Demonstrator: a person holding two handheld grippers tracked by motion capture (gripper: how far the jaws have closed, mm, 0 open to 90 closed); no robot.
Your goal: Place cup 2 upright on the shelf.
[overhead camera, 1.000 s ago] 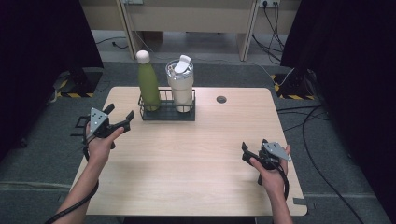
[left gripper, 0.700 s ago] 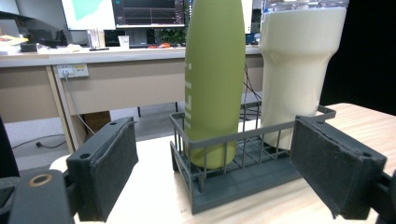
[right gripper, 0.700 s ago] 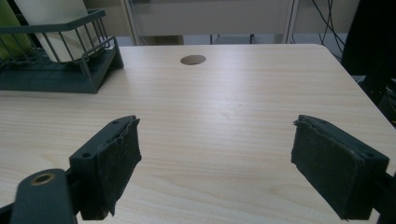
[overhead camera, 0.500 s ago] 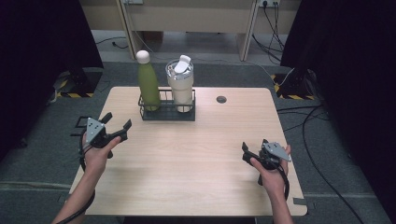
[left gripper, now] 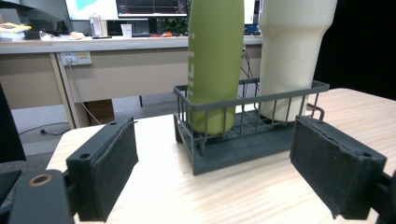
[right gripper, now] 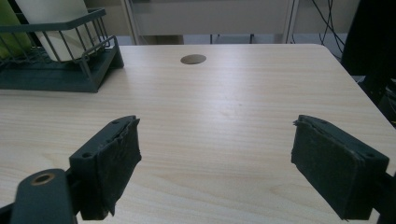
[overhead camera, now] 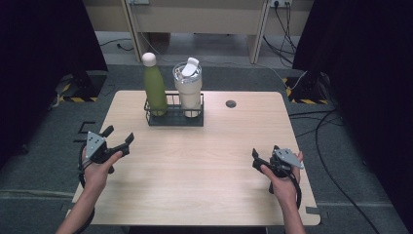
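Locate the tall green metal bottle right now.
In the high view the tall green metal bottle stands upright in the dark wire rack's left side, beside the cream tumbler, at the table's far edge.

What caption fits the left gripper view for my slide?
Open left gripper faces a dark wire rack holding a green bottle and a cream tumbler.

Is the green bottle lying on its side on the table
No, the green bottle stands upright inside the dark wire rack, next to the cream tumbler.
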